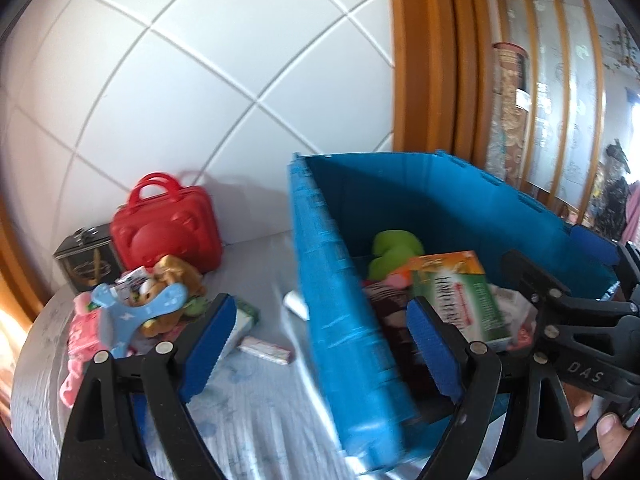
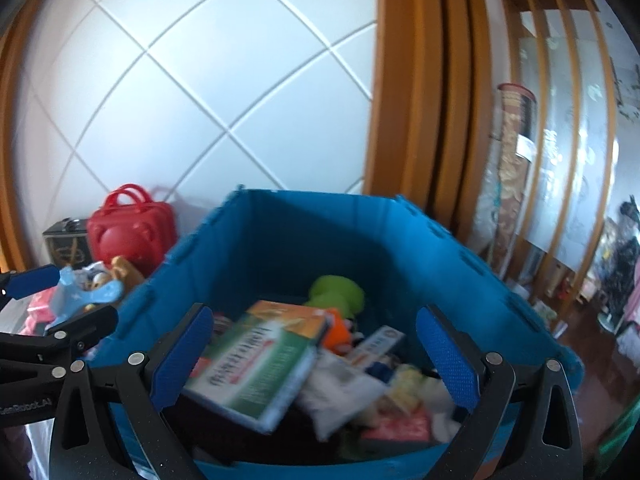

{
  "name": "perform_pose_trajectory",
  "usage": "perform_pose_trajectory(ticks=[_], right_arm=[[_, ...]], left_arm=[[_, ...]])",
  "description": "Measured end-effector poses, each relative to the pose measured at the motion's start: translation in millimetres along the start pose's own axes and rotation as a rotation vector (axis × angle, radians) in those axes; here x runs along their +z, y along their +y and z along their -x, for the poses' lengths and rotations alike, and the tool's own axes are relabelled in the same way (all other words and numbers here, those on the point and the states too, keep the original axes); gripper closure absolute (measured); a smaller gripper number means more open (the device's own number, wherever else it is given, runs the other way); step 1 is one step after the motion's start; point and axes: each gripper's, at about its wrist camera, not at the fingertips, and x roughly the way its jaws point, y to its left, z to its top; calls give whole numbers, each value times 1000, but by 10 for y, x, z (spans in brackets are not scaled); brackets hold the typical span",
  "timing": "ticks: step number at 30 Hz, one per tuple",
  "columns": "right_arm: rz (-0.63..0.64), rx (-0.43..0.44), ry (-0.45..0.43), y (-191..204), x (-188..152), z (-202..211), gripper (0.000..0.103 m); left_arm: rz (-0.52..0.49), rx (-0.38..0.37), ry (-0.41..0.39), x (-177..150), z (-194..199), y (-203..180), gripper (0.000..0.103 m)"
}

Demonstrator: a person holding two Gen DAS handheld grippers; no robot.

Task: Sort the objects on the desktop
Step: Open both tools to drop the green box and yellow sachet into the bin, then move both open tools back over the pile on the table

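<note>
- Left wrist view: my left gripper (image 1: 320, 344) is spread wide with nothing between its blue pads; one finger sits over the table (image 1: 248, 412), the other over the bin's inside, so the blue bin's (image 1: 344, 320) near wall runs up between them.
- In the bin I see a green-and-orange box (image 1: 460, 292) leaning on a green toy (image 1: 394, 252).
- To the left on the table lies a pile of toys (image 1: 140, 300), with a red case (image 1: 166, 228) and a dark tin (image 1: 86, 258) behind it near the tiled wall (image 1: 200, 80). A small flat packet (image 1: 266, 348) lies just beside the bin.
- My right gripper (image 1: 560, 276) enters from the right edge, over the bin.
- Right wrist view: my right gripper (image 2: 320, 356) is released, fingers wide apart, hanging over the open bin (image 2: 280, 232) with nothing grasped.
- Below it the box (image 2: 260, 360) lies tilted on a jumble of packets; the green toy (image 2: 338, 292) is behind.
- The left gripper (image 2: 60, 300) shows at the left edge, by the toy pile (image 2: 88, 292) and red case (image 2: 128, 232).
</note>
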Motion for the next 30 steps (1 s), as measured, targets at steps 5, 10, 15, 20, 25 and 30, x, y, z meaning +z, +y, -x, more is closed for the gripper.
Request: perform_pose_trajectory(ticks=[5, 10, 15, 20, 25, 30], right_arm=[[41, 53, -11, 387, 54, 41, 0], [72, 114, -33, 817, 131, 94, 0], [119, 192, -56, 1335, 195, 132, 0], [154, 254, -37, 1794, 182, 79, 0], [158, 312, 18, 2179, 92, -101, 0], [159, 346, 116, 2477, -116, -451, 0]], left_arm=[[38, 44, 14, -100, 103, 411, 15], [74, 94, 24, -226, 208, 841, 15], [129, 154, 53, -402, 253, 1383, 15], [183, 218, 105, -633, 217, 1935, 15], [223, 272, 175, -906, 87, 2406, 15], [262, 308, 288, -1280, -207, 2763, 15]])
